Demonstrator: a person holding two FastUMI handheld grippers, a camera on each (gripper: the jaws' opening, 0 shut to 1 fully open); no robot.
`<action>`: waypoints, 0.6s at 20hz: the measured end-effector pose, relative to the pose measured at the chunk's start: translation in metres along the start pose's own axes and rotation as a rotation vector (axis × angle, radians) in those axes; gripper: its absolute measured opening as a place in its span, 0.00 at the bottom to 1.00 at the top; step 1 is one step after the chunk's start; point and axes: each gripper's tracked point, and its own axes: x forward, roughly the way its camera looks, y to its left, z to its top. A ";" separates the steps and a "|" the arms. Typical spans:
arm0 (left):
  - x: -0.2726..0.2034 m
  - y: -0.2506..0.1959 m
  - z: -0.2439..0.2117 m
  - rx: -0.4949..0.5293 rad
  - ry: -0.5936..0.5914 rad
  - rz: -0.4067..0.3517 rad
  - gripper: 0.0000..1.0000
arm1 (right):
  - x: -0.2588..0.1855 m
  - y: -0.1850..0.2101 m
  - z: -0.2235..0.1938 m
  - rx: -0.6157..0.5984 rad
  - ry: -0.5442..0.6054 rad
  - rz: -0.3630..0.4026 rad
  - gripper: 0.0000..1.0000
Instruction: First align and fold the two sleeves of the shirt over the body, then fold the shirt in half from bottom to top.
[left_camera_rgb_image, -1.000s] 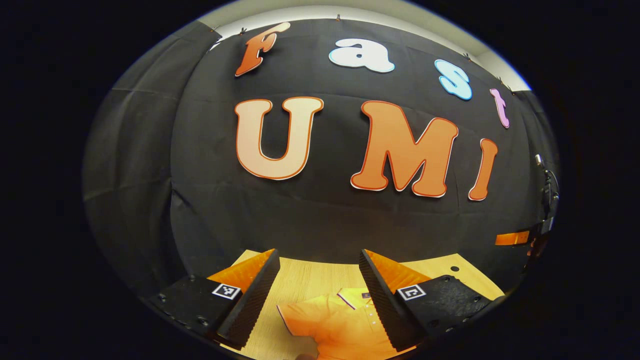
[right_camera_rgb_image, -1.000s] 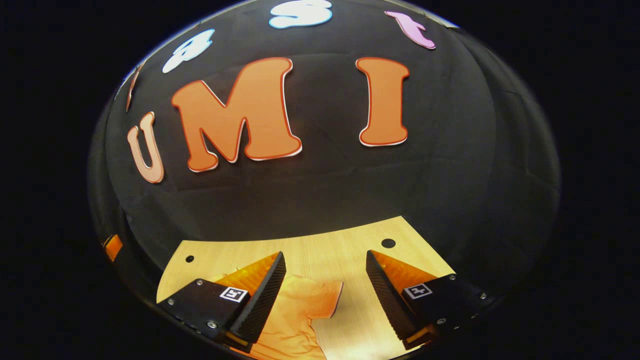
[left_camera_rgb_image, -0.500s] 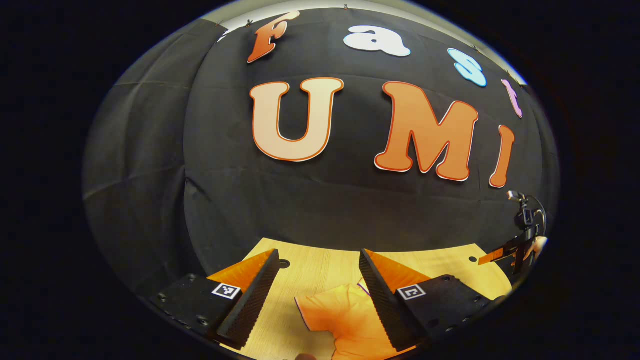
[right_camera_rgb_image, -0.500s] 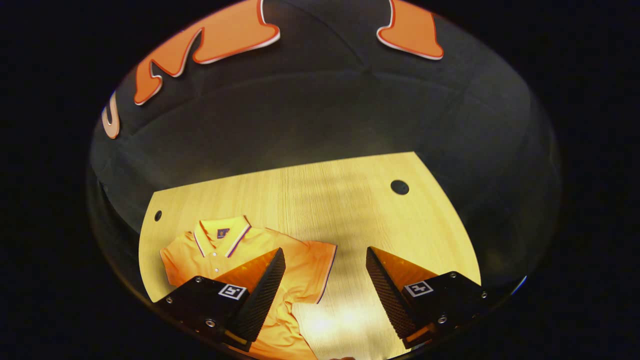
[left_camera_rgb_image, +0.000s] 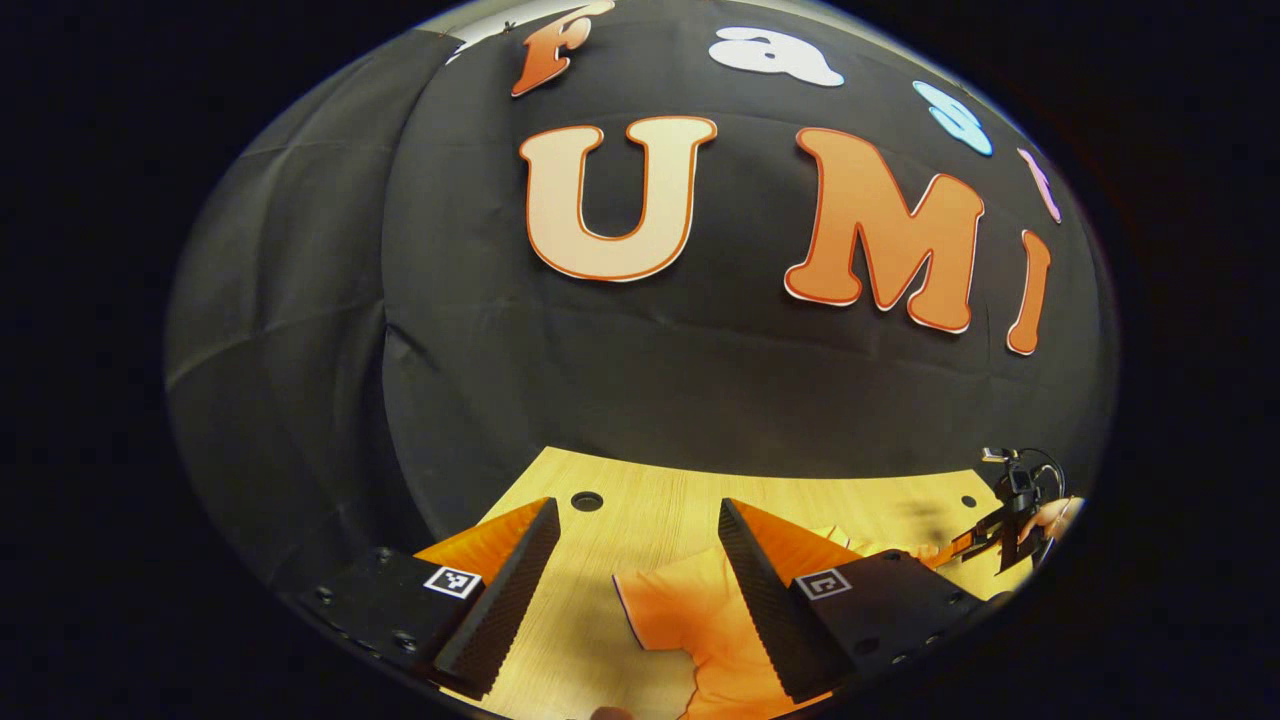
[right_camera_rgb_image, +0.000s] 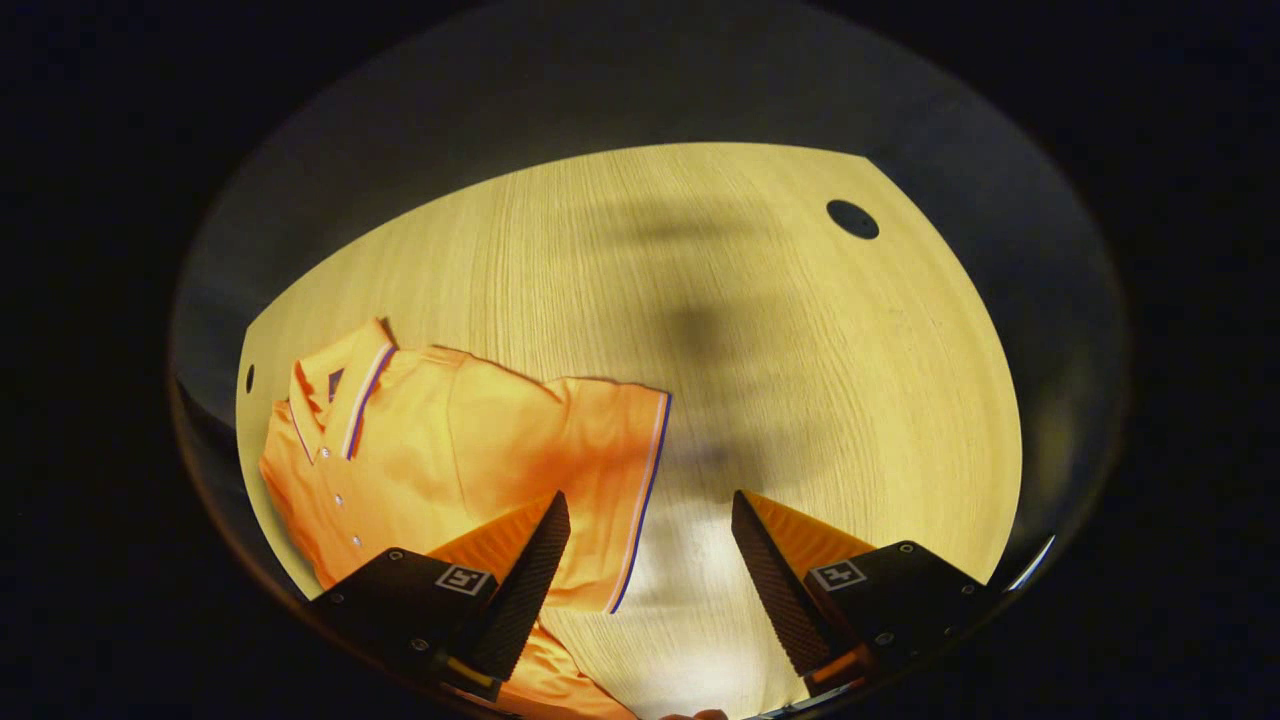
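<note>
- Counting one orange polo shirt (right_camera_rgb_image: 450, 440), lying flat on the light woodgrain table (right_camera_rgb_image: 720, 300); two round holes in the tabletop.
- I see striped collar and cuff trim and a buttoned placket.
- Right gripper (right_camera_rgb_image: 648, 560) spread wide, empty, above the sleeve cuff.
- Left gripper (left_camera_rgb_image: 636, 590) spread wide, empty, above the other sleeve.

Bright overhead light glares on the table (right_camera_rgb_image: 700, 620), soft blurred shadows above; fisheye edges darken.
</note>
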 end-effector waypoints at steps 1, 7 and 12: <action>0.003 0.000 -0.006 0.001 0.011 0.000 0.98 | 0.007 -0.002 -0.002 -0.006 0.013 -0.013 1.00; 0.008 0.004 -0.021 -0.033 0.050 -0.003 0.98 | 0.011 0.003 -0.003 0.021 0.032 -0.002 0.95; 0.008 0.003 -0.027 -0.045 0.061 -0.012 0.98 | 0.014 0.010 -0.009 0.049 0.055 -0.002 0.51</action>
